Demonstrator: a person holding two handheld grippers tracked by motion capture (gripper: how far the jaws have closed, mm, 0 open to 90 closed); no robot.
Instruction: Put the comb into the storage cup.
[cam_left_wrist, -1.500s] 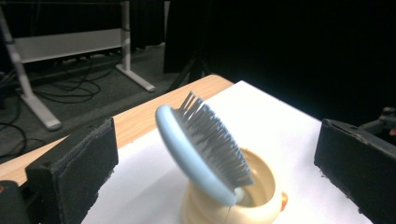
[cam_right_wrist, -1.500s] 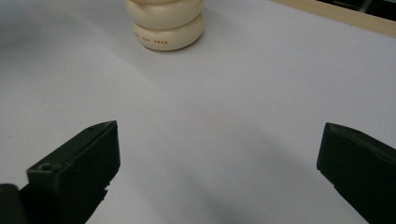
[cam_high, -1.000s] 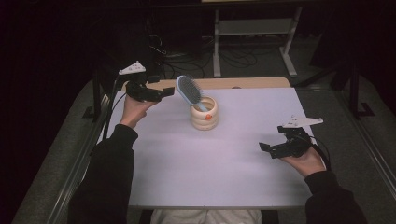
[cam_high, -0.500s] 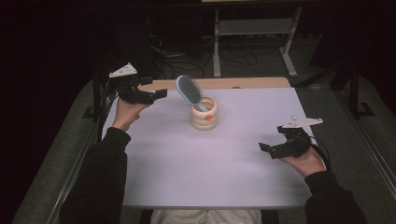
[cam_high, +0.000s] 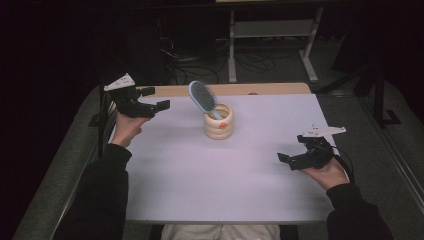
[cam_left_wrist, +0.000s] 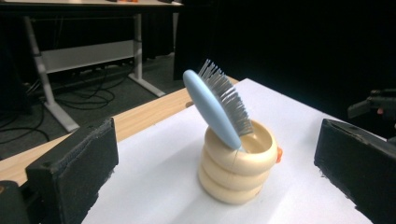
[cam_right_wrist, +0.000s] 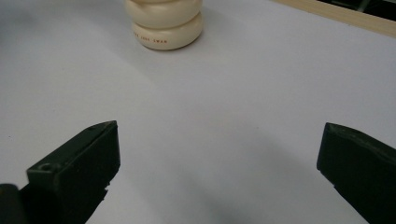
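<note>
I'm holding my left gripper (cam_high: 150, 100) spread at upper left, right gripper (cam_high: 295, 159) spread at lower right. The hairbrush (cam_high: 202, 98) is leaning loosely in the cream holder (cam_high: 219, 123); any nudge could be toppling both.

The whole white table (cam_high: 220, 175) is taken in from above by the high view, looking forward and down from the person's side, with the cream ringed holder (cam_high: 219, 122) seen toward the far middle. The holder (cam_left_wrist: 238, 165) is faced from close by in the left gripper view, low and from its left, with the floor and a desk frame (cam_left_wrist: 84, 51) caught behind it. In the right gripper view the holder (cam_right_wrist: 164, 23) is looked at from farther back, low over the tabletop, so just its base is cut off at the top edge. The holder and the surrounding tabletop are shared by all three views.
</note>
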